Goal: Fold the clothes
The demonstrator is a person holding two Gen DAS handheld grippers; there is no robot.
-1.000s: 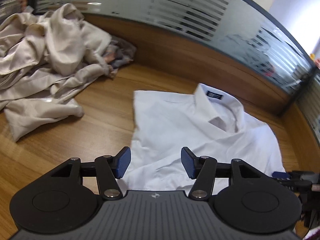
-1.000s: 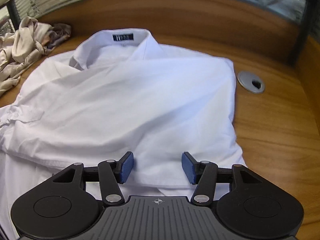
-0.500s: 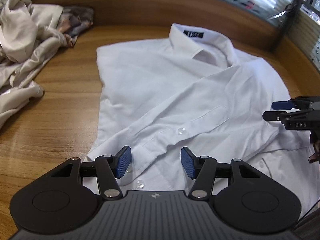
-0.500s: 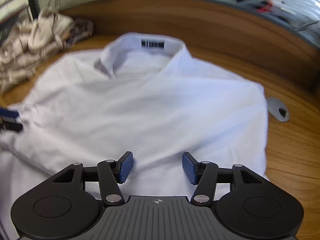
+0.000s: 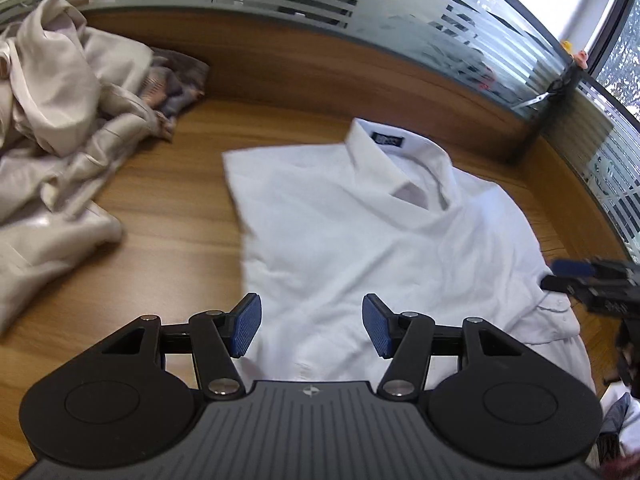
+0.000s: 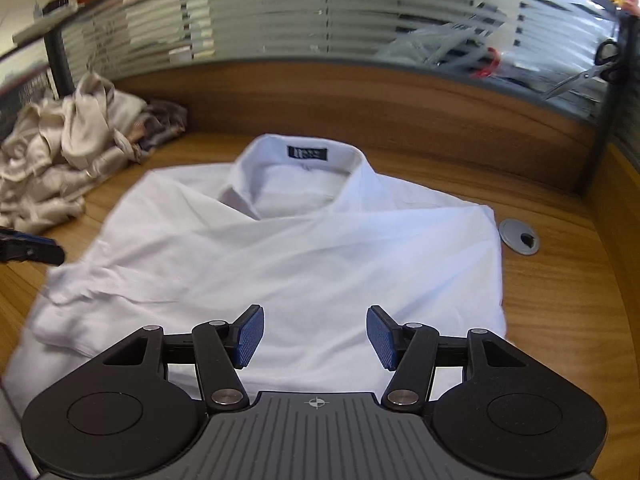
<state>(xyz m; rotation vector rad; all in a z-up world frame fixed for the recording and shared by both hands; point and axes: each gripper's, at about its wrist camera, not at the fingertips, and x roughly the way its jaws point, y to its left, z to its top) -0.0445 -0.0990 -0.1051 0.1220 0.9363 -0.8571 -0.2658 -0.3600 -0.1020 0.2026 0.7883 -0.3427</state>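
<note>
Right wrist view: both the left gripper (image 5: pixel 311 330) and right gripper (image 6: pixel 316 336) hover half-wide and empty over the white shirt (image 6: pixel 280 264); I'd pinch the hem evenly, then fold toward the collar (image 6: pixel 304 164).

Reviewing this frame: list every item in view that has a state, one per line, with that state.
white shirt: flat on the desk, collar up, sides folded in, bottom not yet folded up
beige clothes pile: crumpled, unfolded, apart from the shirt
left tool: open, empty, over the shirt's near edge
right tool: open, empty, over the shirt's near edge
cable grommet: set in the desk, beside the shirt
</note>
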